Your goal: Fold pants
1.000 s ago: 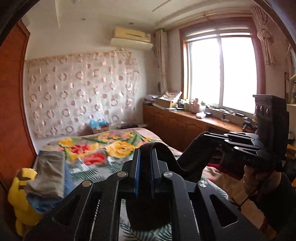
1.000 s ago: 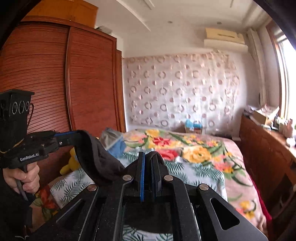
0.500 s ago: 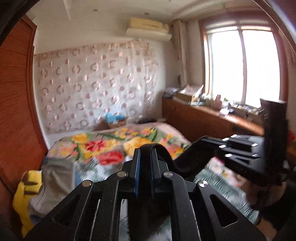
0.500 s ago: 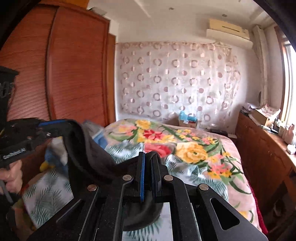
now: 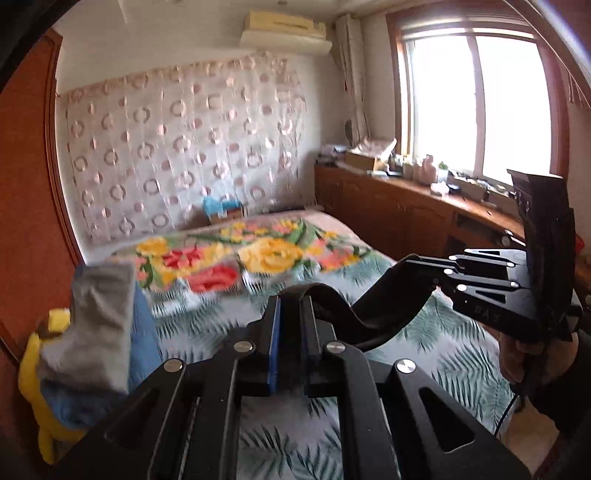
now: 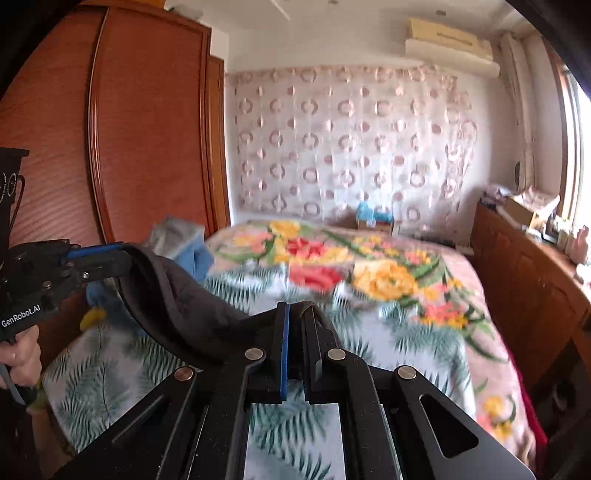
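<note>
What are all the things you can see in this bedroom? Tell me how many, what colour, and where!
pants: one, black, stretched between both grippers above the bed
bed cover: one, flowers and green leaves, on the bed
folded clothes: one pile, grey and blue, left edge of the bed
plush toy: one, yellow, under the pile
curtain: one, white with pink rings, back wall
wardrobe: one, red-brown, left of the bed
air conditioner: one, cream, high on the wall
window: one, bright, right side
left gripper: black, shut on pants
right gripper: black, shut on pants
</note>
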The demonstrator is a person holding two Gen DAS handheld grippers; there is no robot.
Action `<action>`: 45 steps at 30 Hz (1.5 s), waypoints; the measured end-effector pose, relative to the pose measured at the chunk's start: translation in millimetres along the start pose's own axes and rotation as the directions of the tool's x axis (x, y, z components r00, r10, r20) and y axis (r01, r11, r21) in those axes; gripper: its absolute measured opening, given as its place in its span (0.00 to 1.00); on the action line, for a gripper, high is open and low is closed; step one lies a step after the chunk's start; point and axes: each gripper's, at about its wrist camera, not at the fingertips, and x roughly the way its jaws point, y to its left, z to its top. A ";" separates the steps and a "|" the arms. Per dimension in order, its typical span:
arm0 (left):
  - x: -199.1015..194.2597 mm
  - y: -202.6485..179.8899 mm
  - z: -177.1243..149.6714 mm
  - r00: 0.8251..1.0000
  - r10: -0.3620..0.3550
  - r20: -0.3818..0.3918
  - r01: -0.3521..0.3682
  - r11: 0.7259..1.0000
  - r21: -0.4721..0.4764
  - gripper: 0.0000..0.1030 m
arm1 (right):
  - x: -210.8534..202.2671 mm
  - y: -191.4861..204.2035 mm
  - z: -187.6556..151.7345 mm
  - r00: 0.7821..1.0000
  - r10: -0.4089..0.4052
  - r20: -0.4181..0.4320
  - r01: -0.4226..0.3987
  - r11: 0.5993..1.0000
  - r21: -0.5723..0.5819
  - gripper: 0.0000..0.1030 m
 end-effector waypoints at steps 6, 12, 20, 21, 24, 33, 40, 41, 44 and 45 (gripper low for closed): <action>-18.1 -15.3 -40.6 0.998 -0.024 -0.051 0.024 1.000 0.000 0.10 | -19.0 7.1 -21.8 0.997 0.034 -0.074 -0.033 0.999 0.016 0.05; -22.5 -23.8 -76.8 0.995 -0.038 -0.095 0.036 0.999 -0.024 0.10 | -27.0 1.0 -28.6 0.990 0.071 -0.125 -0.067 0.997 0.032 0.05; -21.1 -22.3 -109.2 0.988 -0.042 -0.150 0.033 0.997 -0.065 0.10 | -39.5 1.7 -44.5 0.983 0.084 -0.164 -0.079 0.996 0.038 0.05; -21.2 -22.8 -113.5 0.987 -0.044 -0.156 0.033 0.997 -0.071 0.10 | -39.6 1.3 -45.7 0.982 0.085 -0.170 -0.080 0.996 0.039 0.05; -19.4 -22.9 -125.3 0.982 -0.051 -0.180 0.037 0.996 -0.079 0.10 | -39.9 -4.5 -51.2 0.978 0.095 -0.186 -0.084 0.994 0.064 0.05; -13.1 -26.6 -146.1 0.974 -0.061 -0.220 0.040 0.994 -0.100 0.10 | -43.4 -20.0 -70.6 0.969 0.110 -0.221 -0.079 0.986 0.145 0.05; -22.6 -32.7 -145.0 0.977 -0.075 -0.199 0.056 0.993 -0.104 0.10 | -49.2 -19.8 -67.5 0.969 0.102 -0.226 -0.072 0.988 0.139 0.05; -24.9 -33.3 -143.6 0.978 -0.078 -0.194 0.059 0.993 -0.102 0.10 | -50.9 -19.7 -67.7 0.969 0.103 -0.223 -0.073 0.988 0.140 0.05; -33.2 -36.2 -138.8 0.980 -0.091 -0.175 0.075 0.993 -0.095 0.10 | -55.8 -17.8 -67.6 0.971 0.106 -0.215 -0.076 0.987 0.142 0.05; -36.1 -37.6 -137.6 0.981 -0.093 -0.168 0.078 0.993 -0.092 0.10 | -57.8 -18.1 -68.7 0.971 0.109 -0.211 -0.080 0.987 0.142 0.05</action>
